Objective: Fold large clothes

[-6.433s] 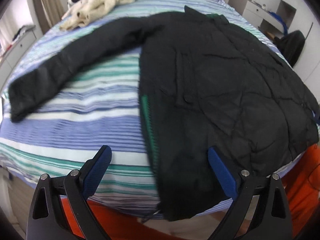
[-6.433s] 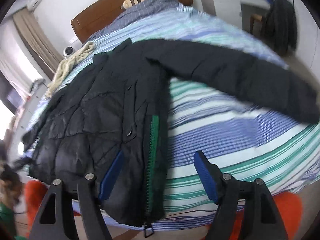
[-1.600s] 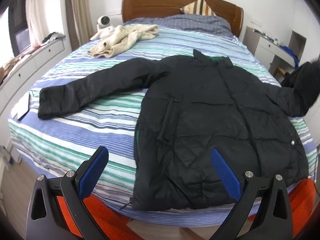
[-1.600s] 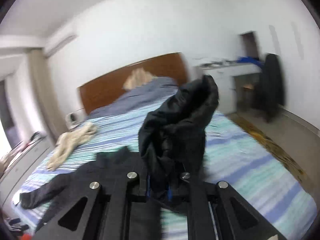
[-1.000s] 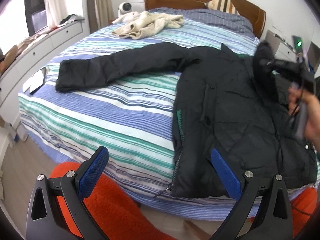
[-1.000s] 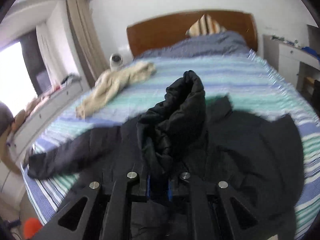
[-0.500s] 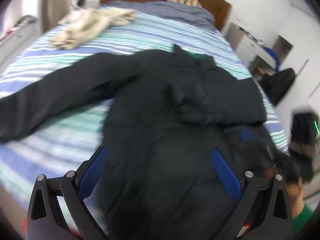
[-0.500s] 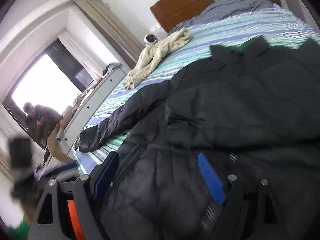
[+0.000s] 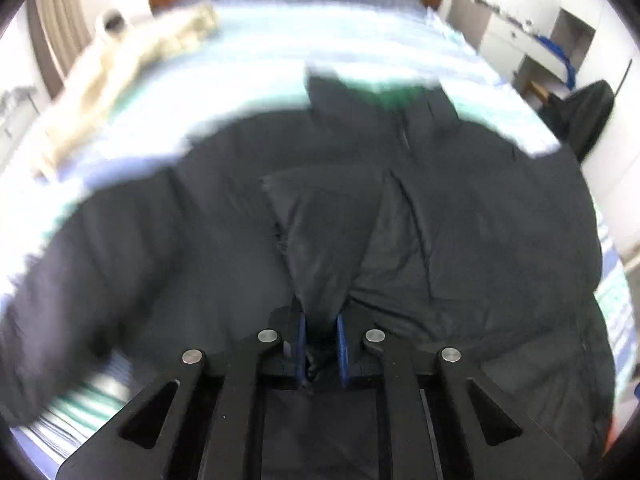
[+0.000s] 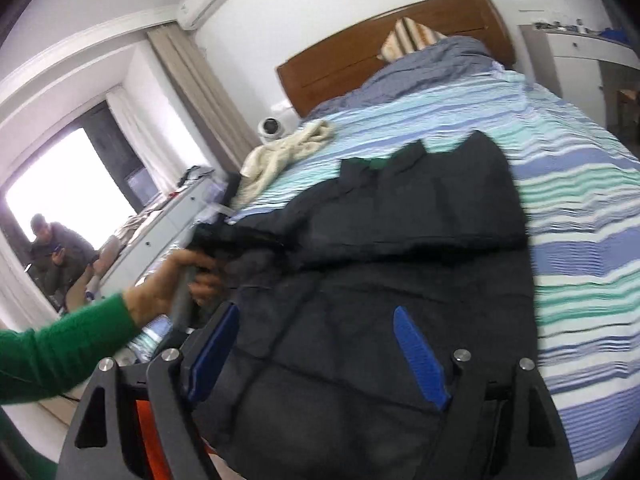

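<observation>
A black jacket [image 10: 400, 264] lies spread on the bed [image 10: 580, 184], which has a sheet with blue, green and white stripes. Its collar, with some green inside, points toward the wooden headboard [image 10: 360, 60]. One sleeve [image 10: 440, 216] is folded across the body of the jacket, from the right edge toward the left.

The left gripper [image 9: 320, 344] is closed, and its jaws pinch a fold of black jacket fabric between the blue pads [image 9: 301, 340]. The fabric rises from the jaws as a bunched, cuff-like piece in front of the camera. This view is blurred, so I cannot tell exactly which part of the jacket it is. In the right wrist view, a hand [image 10: 172, 284] with a green sleeve [image 10: 60, 352] holds a grey handle at the left side of the bed, near the dark end of the jacket there.

The right gripper [image 10: 316, 344] is above the lower part of the jacket. Its jaws are wide apart and are closing a little; the jacket shows behind the gap, and the pads do not press on it.

A cream garment [image 10: 288, 152] lies on the bed near the headboard, apart from the jacket. A small white camera [image 10: 272, 126] stands just behind it. A striped pillow [image 10: 412, 36] leans at the headboard. Another person [image 10: 56, 252] sits by the window.
</observation>
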Available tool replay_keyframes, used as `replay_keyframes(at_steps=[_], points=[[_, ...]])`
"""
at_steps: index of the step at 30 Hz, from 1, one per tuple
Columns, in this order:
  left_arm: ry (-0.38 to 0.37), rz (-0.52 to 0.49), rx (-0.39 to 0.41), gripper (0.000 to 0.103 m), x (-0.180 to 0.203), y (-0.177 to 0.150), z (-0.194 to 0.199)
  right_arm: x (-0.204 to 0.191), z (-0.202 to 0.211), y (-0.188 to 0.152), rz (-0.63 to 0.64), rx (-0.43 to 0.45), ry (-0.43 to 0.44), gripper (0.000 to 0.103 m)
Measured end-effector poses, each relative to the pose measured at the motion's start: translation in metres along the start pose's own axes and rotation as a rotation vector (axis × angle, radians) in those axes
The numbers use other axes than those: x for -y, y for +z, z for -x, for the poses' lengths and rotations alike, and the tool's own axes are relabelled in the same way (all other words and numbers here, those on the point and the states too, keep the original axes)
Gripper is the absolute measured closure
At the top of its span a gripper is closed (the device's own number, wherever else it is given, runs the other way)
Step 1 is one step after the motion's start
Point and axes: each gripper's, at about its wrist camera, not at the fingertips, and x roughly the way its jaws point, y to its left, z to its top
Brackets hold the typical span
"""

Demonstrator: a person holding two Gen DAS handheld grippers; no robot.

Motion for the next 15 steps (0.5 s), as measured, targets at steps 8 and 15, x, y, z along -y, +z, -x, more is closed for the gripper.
replay_keyframes(at_steps=[8, 15], points=[[0.108, 0.088, 0.004, 0.092, -0.053, 0.005, -0.027, 0.045, -0.035, 0.052, -0.044, -0.019, -0.216, 0.041], [0.116, 0.081, 0.02, 0.084, -0.056, -0.012, -0.051, 0.076, -0.115, 0.121, -0.037, -0.058, -0.307, 0.041]])
